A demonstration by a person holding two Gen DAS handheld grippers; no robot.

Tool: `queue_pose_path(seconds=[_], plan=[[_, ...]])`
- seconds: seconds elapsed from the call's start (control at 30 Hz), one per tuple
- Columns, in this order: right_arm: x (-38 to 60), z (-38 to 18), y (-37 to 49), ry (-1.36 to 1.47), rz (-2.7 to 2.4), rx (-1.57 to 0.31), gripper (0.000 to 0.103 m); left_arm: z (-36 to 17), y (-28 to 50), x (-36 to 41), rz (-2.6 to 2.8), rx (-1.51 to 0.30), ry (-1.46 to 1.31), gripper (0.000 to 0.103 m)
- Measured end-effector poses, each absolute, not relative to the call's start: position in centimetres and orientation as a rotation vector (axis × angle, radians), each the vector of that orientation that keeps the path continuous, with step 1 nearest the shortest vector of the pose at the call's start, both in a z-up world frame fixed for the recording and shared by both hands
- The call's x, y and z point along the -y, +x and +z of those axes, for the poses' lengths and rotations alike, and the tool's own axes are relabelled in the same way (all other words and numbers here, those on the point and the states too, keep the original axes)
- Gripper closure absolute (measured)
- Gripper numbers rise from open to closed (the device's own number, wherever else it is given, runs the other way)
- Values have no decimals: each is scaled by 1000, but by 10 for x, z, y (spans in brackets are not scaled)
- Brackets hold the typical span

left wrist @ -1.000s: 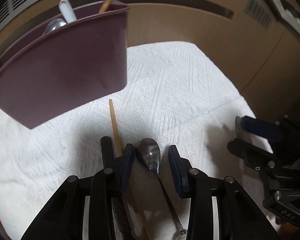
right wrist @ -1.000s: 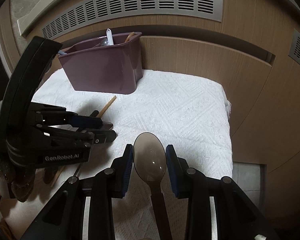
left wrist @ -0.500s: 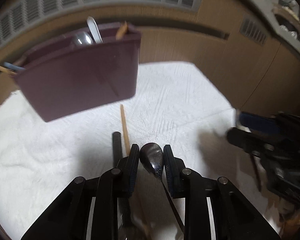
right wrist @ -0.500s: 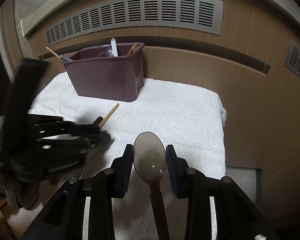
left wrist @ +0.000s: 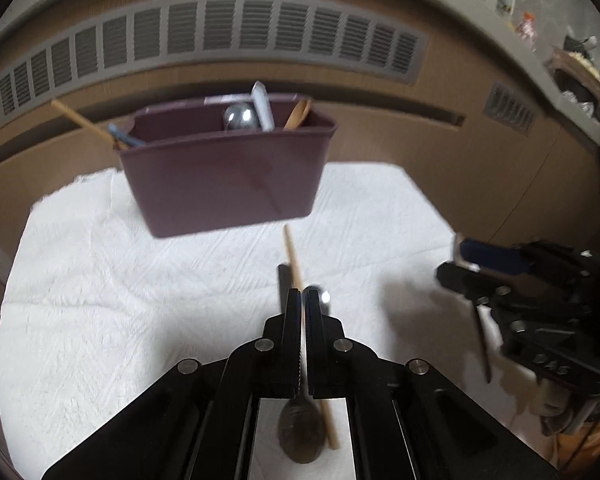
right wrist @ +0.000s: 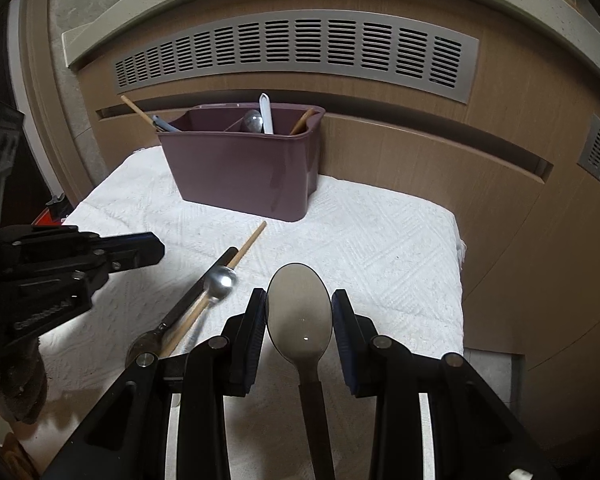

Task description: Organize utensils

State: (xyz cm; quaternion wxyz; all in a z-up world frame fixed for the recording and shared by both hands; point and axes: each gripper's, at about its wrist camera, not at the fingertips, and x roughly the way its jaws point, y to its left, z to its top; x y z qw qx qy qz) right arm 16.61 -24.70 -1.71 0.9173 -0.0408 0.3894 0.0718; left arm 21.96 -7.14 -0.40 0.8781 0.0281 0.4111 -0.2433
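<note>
Both grippers carry spoons above the towel (right wrist: 380, 240).
The left gripper (left wrist: 303, 300) pinches a metal spoon (right wrist: 220, 280); the right gripper (right wrist: 299, 312) grips a brown spoon (right wrist: 300, 312).

We see a plum-purple caddy (right wrist: 244, 168) on a white cloth (right wrist: 380, 248) woven in raised diamonds, a smoky brown translucent spoon (right wrist: 300, 312) between blue pads (right wrist: 342, 336) — black gripper frames, tan wooden chopstick (right wrist: 248, 246), shiny silver spoon (right wrist: 220, 280).
</note>
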Motion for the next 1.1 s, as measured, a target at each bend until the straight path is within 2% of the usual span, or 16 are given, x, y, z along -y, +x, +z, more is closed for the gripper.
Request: queue_pose_path(seconds=[0.13, 0.27, 0.47, 0.53, 0.6, 0.67, 0.77, 0.83, 0.87, 1.1], plan=[[250, -21, 168, -79, 147, -812, 72, -24, 227, 85, -539, -961, 74, 95], [253, -26, 170, -71, 143, -823, 72, -38, 229, 102, -547, -992, 108, 80], [260, -33, 170, -64, 138, -837, 72, -50, 249, 124, -500, -984, 178, 76], [263, -35, 170, -58, 138, -842, 72, -52, 251, 130, -500, -964, 210, 69], [266, -39, 171, -51, 135, -848, 72, -53, 249, 137, -530, -958, 233, 54], [267, -43, 174, -45, 130, -859, 72, -54, 244, 144, -559, -941, 279, 51], [268, -48, 178, -40, 130, -878, 72, -55, 240, 145, -573, -915, 307, 52], [268, -53, 179, -35, 133, -892, 72, -54, 241, 142, -583, -916, 285, 62], [268, -56, 180, -30, 134, -902, 72, -55, 242, 142, -612, -936, 269, 74], [276, -66, 178, -13, 147, -934, 71, -59, 240, 151, -661, -949, 286, 75]])
